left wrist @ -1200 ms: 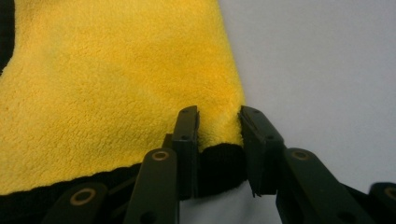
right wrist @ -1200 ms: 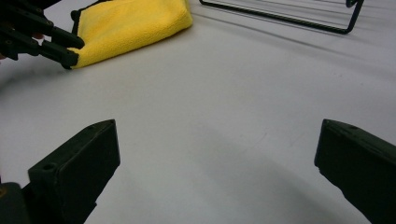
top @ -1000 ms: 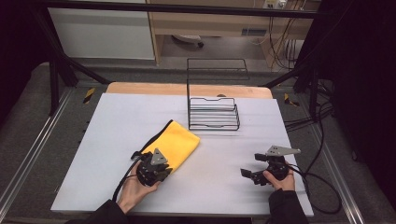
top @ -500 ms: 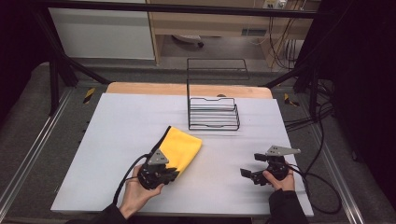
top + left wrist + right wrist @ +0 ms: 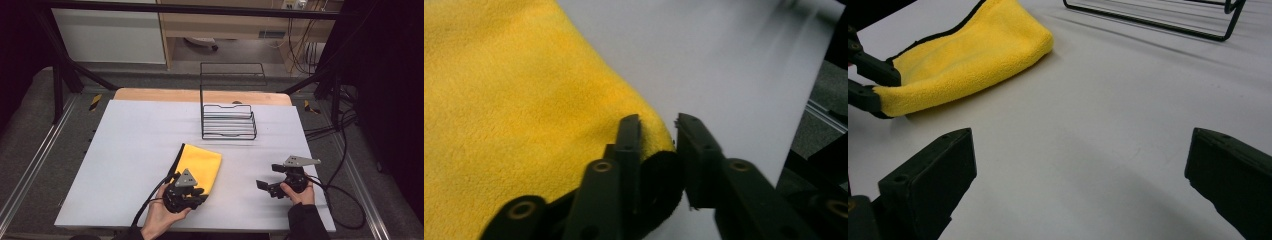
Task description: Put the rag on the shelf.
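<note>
High view: a folded yellow cloth (image 5: pixel 199 166) with a black hem lies on the white desk (image 5: pixel 135 140), on the near side of the black wire rack (image 5: pixel 228 121) and a little to its left, well apart from it. The left hand-held gripper (image 5: pixel 189 186), held in the person's left hand (image 5: pixel 161 217), sits at the end of the cloth farthest from the rack, its grey three-cornered plate uppermost. Left gripper view: the two black jaws of the left hand-held gripper (image 5: pixel 658 137) stand close together around the near corner of the cloth (image 5: pixel 514 110), where the yellow pile folds over its dark underside; the left jaw presses on the cloth, while a narrow gap remains at the right jaw, so the corner is pinched lightly rather than fully clamped. The right hand-held gripper (image 5: pixel 266 186) rests low over bare desk on the near side of the rack and slightly to its right, well apart from the cloth, held in the right hand (image 5: pixel 299 192). Right gripper view: the jaws of the right hand-held gripper (image 5: pixel 1080 165) are spread wide with nothing between them; beyond them lie the cloth (image 5: pixel 968 55), with the other gripper's jaws at its end, and the base of the rack (image 5: pixel 1158 17).
</note>
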The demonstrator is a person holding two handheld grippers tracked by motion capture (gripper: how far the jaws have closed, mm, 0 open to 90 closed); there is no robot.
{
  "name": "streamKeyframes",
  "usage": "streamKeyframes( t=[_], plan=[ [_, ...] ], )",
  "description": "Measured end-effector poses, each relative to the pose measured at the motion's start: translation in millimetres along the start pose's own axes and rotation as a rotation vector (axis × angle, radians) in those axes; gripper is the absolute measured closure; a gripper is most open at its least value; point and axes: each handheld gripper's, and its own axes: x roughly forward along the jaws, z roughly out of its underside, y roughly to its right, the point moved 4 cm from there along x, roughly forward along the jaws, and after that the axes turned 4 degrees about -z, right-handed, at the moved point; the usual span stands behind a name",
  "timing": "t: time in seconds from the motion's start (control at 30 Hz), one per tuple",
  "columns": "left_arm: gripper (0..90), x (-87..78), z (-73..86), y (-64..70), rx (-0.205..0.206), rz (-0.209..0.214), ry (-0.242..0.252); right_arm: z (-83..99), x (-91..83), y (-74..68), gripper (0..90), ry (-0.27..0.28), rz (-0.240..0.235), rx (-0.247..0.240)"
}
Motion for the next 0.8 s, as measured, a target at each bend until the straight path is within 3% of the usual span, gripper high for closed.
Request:
streamKeyframes(
  t=[0.07,0.2,0.23,0.3,0.37,0.4,0.53,0.63,0.8],
  plan=[
    [51.0,-10.2,-1.4,-4.0,0.018,-0.008,0.013,-2.7,2.4,-4.9,0.7,0.004,0.006,-0.002],
    [47.2,-33.9,-0.9,-29.4,0.013,-0.084,0.048,-6.9,6.7,-12.6,0.7,0.004,0.016,-0.015],
    [45.2,-41.2,3.6,-48.7,-0.015,-0.135,0.039,-9.8,11.6,-19.6,0.6,0.001,0.022,-0.024],
    [44.9,-45.9,10.5,-67.1,-0.041,-0.181,0.021,-12.7,18.4,-27.9,0.6,-0.007,0.021,-0.027],
    [44.8,-47.4,14.6,-75.0,-0.06,-0.191,0.011,-15.7,26.8,-37.0,0.6,-0.014,0.03,-0.018],
    [44.8,-48.5,23.1,-88.1,-0.092,-0.207,-0.012,-17.2,31.3,-41.8,0.6,-0.019,0.032,-0.016],
    [47.2,-44.6,35.4,-97.9,-0.115,-0.209,-0.056,-22.5,51.8,-63.3,0.7,-0.043,0.06,-0.018],
    [49.7,-38.6,42.8,-97.7,-0.145,-0.164,-0.074,-23.7,62.7,-74.6,2.6,-0.062,0.072,-0.017],
    [56.8,-34.0,45.0,-94.1,-0.138,-0.161,-0.083,-24.2,88.3,-105.4,9.5,-0.094,0.031,-0.017]
  ],
)
